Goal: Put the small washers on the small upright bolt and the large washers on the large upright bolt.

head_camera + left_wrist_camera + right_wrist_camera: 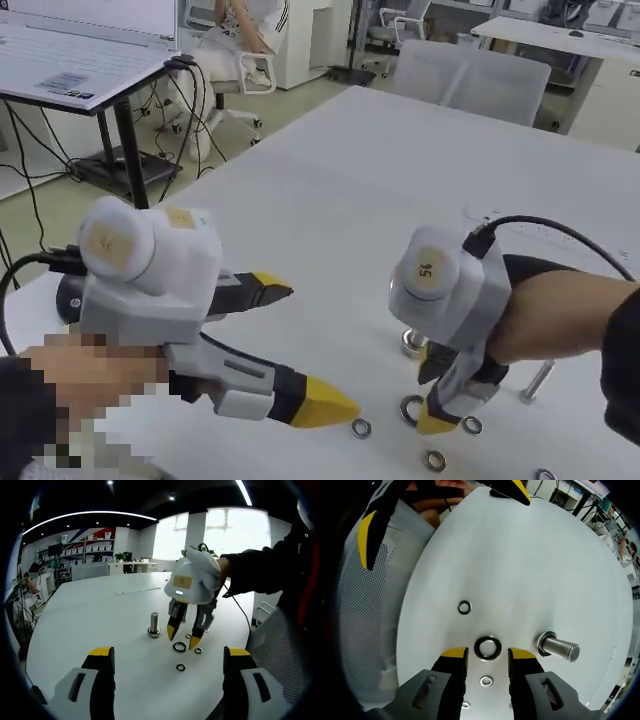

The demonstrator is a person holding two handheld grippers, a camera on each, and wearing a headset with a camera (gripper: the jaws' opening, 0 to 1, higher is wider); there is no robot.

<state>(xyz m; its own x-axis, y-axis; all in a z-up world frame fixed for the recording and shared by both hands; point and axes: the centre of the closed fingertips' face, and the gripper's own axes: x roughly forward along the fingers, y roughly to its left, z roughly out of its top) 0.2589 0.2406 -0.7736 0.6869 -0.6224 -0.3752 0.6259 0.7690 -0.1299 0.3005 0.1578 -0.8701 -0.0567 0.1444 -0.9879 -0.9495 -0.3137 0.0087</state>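
A large upright bolt [154,624] stands on the white table [420,190]; in the head view its base [413,343] peeks out behind my right gripper [436,408]. That gripper points down, open, its yellow tips straddling a large washer [487,647] just above it. Small washers [464,607] lie around it, one at the near side [361,428] and another by the tip [471,425]. A slimmer bolt [537,380] sits to the right. My left gripper [300,347] hovers open and holds nothing, left of the washers.
A side desk with a laptop [70,50] stands at the far left, with cables under it. A grey chair [470,75] sits at the table's far edge. A mesh chair [282,655] is close to the near edge.
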